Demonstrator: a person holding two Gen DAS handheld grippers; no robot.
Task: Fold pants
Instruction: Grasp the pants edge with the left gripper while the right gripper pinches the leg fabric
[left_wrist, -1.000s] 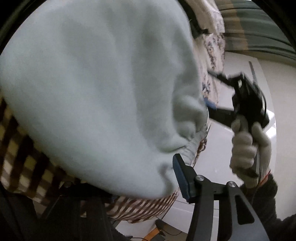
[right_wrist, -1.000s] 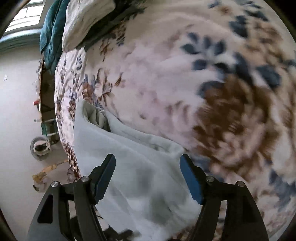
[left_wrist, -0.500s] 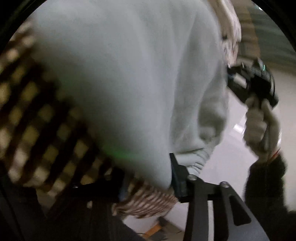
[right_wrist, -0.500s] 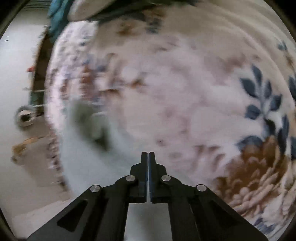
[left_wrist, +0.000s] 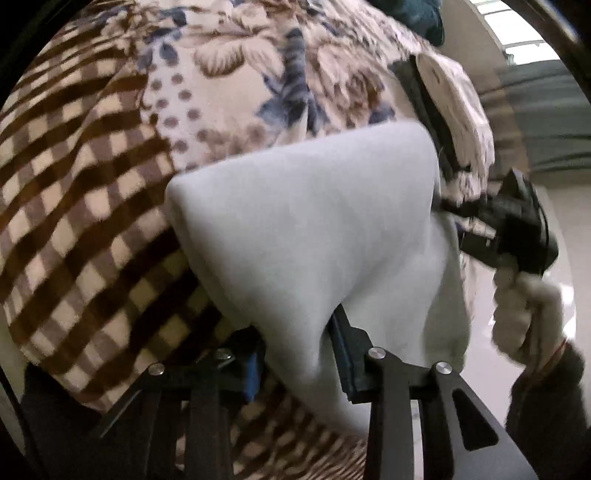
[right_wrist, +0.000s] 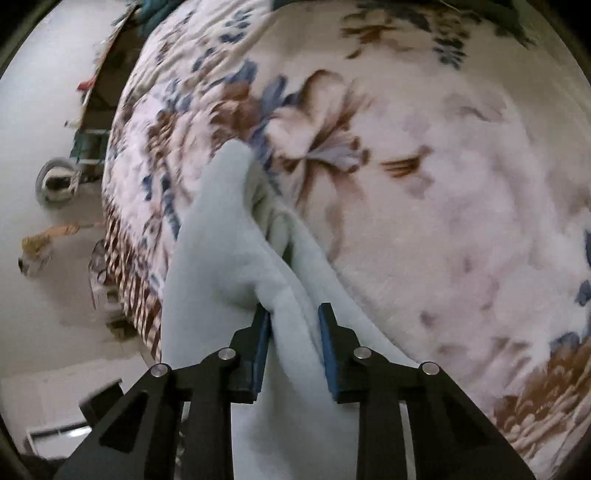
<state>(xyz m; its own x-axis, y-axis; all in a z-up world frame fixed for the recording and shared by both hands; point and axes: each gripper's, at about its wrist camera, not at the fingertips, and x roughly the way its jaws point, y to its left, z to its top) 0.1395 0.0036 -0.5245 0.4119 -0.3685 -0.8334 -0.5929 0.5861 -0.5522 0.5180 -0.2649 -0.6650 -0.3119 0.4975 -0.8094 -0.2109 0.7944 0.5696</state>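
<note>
The pale blue fleece pants (left_wrist: 306, 236) hang lifted over the flowered bed cover, held at two places. My left gripper (left_wrist: 299, 354) is shut on a thick bunch of the pants; its left finger is mostly hidden by cloth. My right gripper (right_wrist: 293, 336) is shut on another bunch of the pants (right_wrist: 229, 266), with the fabric rising between its blue pads. In the left wrist view the right gripper's body (left_wrist: 517, 229) shows at the right, held by a gloved hand (left_wrist: 524, 314), its fingers hidden behind the pants.
The flowered blanket (right_wrist: 424, 177) covers the bed. A brown checked blanket (left_wrist: 81, 206) lies at the bed's edge. White and dark clothes (left_wrist: 454, 96) are piled farther back. On the floor to the left stand a round bin (right_wrist: 55, 181) and small clutter.
Both grippers have lifted the pants off the bed; more blanket now shows. The right gripper, open a second ago and fully shut half a second ago, now clamps fabric.
</note>
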